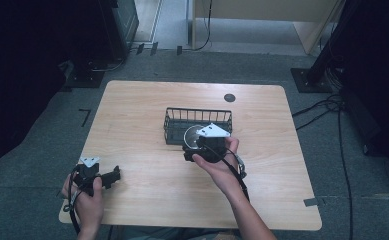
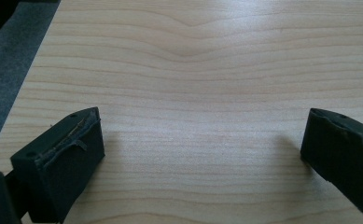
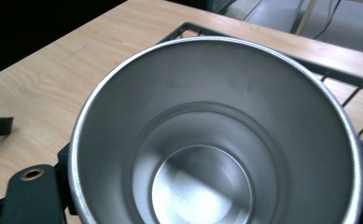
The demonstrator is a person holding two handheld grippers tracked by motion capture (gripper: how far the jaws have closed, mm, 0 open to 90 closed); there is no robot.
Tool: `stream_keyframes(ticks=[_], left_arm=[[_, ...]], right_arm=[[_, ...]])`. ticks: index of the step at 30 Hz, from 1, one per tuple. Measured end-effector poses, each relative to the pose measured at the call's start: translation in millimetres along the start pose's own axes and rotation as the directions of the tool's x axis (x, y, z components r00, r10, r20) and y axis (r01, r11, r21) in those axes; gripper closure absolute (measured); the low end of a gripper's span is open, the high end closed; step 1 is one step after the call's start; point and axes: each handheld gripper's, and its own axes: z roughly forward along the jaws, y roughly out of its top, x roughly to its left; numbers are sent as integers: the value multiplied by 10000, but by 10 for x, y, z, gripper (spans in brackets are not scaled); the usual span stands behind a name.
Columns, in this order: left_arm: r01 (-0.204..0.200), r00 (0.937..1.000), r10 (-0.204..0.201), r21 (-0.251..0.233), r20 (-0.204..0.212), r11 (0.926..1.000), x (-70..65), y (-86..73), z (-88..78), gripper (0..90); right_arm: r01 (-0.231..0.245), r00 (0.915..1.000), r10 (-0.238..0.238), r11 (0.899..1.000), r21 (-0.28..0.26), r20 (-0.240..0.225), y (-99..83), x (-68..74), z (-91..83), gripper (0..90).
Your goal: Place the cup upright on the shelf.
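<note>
High view: right gripper (image 1: pixel 198 145) pinches a steel cup (image 3: pixel 216 135) at the front edge of the black wire basket (image 1: pixel 198 114); left gripper (image 1: pixel 113 174) rests spread wide on the wooden surface (image 1: pixel 142 115).

The metal cup (image 1: pixel 194 135) sits at the wire basket's (image 1: pixel 174 116) near edge, mid-table (image 1: pixel 147 100), left gripper (image 1: pixel 113 174) far left

A round, shiny steel cup (image 3: pixel 216 135) opens toward the camera, its smooth inner wall stepping down to a flat circular bottom. The gripper's black jaw parts sit against the cup's lower left and right sides. Behind its rim run the bars of a black wire basket (image 3: pixel 352 77) on the pale wooden table (image 3: pixel 53 79).
</note>
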Motion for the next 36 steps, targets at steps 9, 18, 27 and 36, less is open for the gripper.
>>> stream_keyframes(ticks=[9,18,27,36], left_arm=[[26,10000,-26,-31,0,10000,-2,-1,2,0],[24,10000,-24,-14,-1,10000,-2,0,1,0],[10,10000,-10,3,5,10000,-1,0,0,0],[15,10000,-15,-2,3,10000,-1,0,0,0]], right_arm=[[-15,9993,18,10000,-78,381,127,-160,12,169],[-168,9975,175,9998,-116,680,233,-314,47,170],[-527,9943,539,9985,-156,924,330,-498,97,170],[-773,9892,781,9969,-117,1238,412,-661,203,170]])
